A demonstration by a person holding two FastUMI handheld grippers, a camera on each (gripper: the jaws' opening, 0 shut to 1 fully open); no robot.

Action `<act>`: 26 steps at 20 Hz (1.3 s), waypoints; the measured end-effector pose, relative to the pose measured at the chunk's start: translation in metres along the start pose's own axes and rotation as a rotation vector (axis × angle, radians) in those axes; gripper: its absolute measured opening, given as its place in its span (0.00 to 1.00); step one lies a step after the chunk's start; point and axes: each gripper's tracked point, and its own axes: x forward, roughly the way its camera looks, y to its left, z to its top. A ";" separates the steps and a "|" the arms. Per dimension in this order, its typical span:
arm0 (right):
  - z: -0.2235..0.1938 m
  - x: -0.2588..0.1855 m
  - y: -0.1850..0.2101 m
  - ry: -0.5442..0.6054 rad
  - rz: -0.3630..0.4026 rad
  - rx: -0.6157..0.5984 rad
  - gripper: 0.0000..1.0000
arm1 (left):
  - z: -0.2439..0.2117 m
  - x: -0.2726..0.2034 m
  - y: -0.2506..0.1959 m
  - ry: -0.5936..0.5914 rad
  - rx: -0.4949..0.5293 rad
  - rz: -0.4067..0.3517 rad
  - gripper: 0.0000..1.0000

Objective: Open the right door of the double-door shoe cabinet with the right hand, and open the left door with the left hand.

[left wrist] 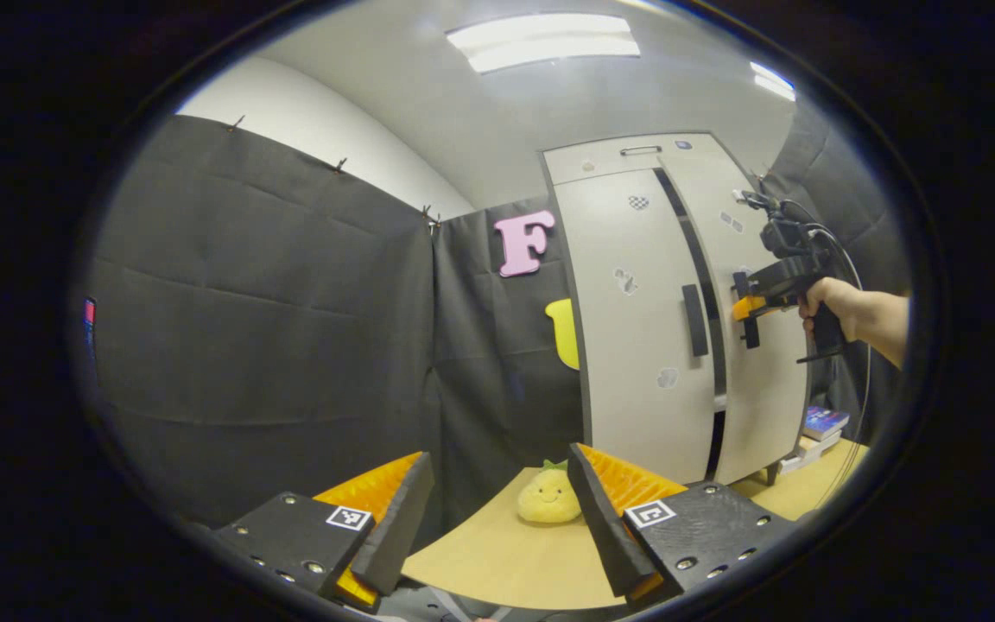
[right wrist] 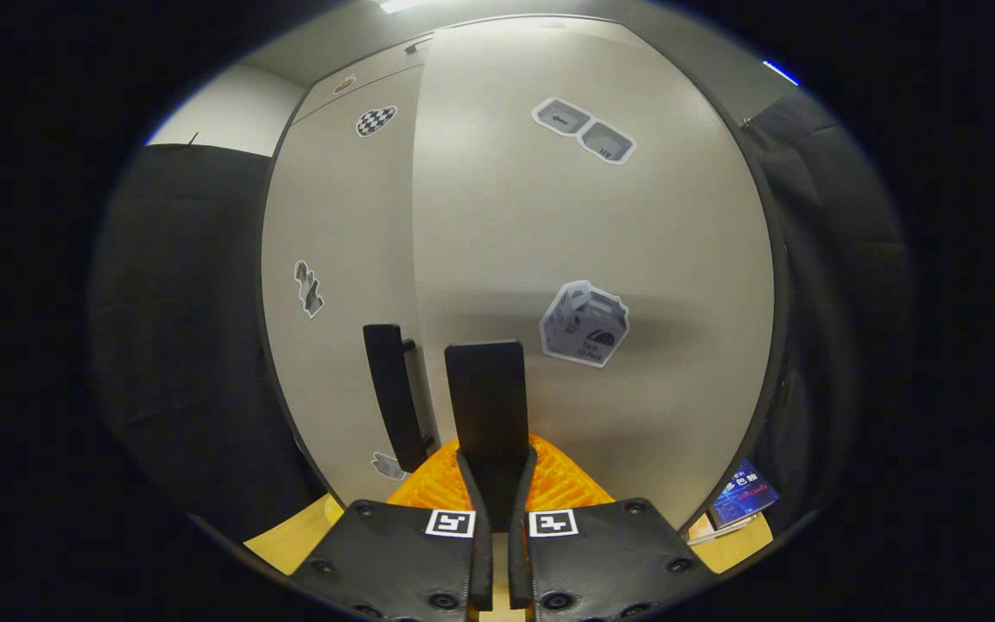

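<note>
Between the right gripper (right wrist: 497, 484)'s fingers, pinched tight from both sides, stands the right door handle (right wrist: 487, 399) of the shoe cabinet (left wrist: 636, 155); that clamp lets a pull swing the right door (right wrist: 601, 259), which looks slightly ajar along the dark centre gap. Just left of those fingers hangs the left door handle (right wrist: 394, 393), untouched on the closed left door (left wrist: 640, 345). Well short of it, the left gripper (left wrist: 497, 518) waits with fingers wide apart over the bench (left wrist: 497, 561), a yellow plush toy (left wrist: 548, 497) ahead between them.
</note>
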 end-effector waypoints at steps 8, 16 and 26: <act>-0.002 -0.037 -0.010 0.010 0.058 0.007 0.05 | -0.001 0.012 -0.036 0.000 -0.007 -0.094 0.92; -0.004 -0.067 -0.024 -0.007 0.072 0.009 0.09 | 0.003 0.014 -0.069 -0.015 -0.009 -0.172 0.90; -0.005 -0.092 -0.048 -0.012 0.040 0.009 0.05 | 0.000 0.019 -0.106 -0.002 -0.025 -0.246 0.90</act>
